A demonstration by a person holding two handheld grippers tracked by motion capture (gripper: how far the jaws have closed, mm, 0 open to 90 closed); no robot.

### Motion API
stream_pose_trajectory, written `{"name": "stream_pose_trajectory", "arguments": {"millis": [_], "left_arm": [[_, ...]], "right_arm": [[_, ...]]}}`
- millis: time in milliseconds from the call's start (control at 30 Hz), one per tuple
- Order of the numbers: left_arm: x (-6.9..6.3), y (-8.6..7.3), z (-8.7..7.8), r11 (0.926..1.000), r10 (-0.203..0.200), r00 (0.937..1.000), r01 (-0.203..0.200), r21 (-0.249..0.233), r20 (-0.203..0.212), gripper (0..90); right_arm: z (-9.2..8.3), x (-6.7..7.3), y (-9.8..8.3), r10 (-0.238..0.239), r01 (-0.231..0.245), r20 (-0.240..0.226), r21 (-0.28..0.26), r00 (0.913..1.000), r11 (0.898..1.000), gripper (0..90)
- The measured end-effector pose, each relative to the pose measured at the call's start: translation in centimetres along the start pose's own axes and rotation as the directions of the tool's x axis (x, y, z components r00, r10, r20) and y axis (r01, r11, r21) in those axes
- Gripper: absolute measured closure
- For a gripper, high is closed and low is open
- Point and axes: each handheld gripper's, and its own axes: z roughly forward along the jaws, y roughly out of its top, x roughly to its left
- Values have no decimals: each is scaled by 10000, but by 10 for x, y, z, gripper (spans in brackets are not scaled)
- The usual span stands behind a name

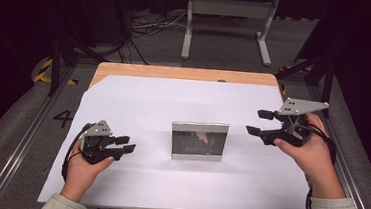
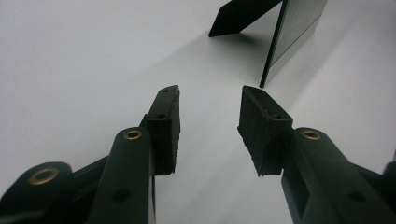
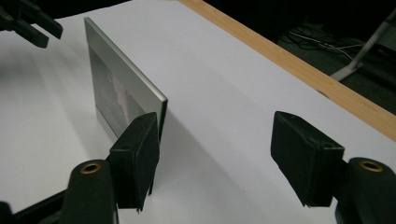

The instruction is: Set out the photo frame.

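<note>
A picture frame (image 1: 199, 141) stands upright near the middle of the bench (image 1: 176, 73), on the white sheet (image 1: 139, 98) that covers most of it, propped from behind by a dark back stand (image 2: 243, 16). Its glass face looks toward the person, and its long axis runs left to right across the bench, parallel to the near edge.

The left claw (image 1: 125, 144) sits low by the sheet, off to the frame's left, jaws parted a moderate way with nothing between them. The right claw (image 1: 259, 122) hangs higher on the frame's right, jaws spread wider, also empty. Each points inward at a short end of the frame.

My worry is how lightly that frame seems to stand. A nudge to either end before both sides are caught would likely swing it round or tip it onto its face or back. The metal edges look slick, so a pinch from one side alone might slide off. The sheet could also drag under it.
</note>
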Motion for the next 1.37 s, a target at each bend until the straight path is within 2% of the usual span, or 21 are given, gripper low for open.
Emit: {"name": "stream_pose_trajectory", "arguments": {"millis": [67,200,400,633,1033,1233,1367], "left_arm": [[1,-2,-2,10000,-3,10000,3,-8,-27,576],[3,-5,-5,9999,-34,9998,32,-117,-200,569],[5,-6,-6,9998,-125,9997,122,-152,-231,567],[6,-6,-5,9997,-139,9995,133,-194,-297,561],[5,-7,-1,10000,-10,9995,9,-15,-306,554],[5,-7,1,10000,-17,9994,16,-10,-340,547],[5,-7,1,10000,-12,9993,11,-11,-381,533]], "right_arm": [[-1,-1,-5,124,-124,85,-51,9999,9999,326],[-1,-4,-29,692,-679,457,-290,9966,9973,322],[8,-8,-51,1023,-1021,727,-64,9921,9948,311],[18,-10,-76,1367,-1363,1112,-112,9844,9906,299],[29,-12,-101,1539,-1632,1601,469,9750,9855,292],[32,-11,-107,1678,-1779,1640,491,9721,9828,288],[31,-10,-106,1646,-1717,1562,334,9739,9846,285]]}}
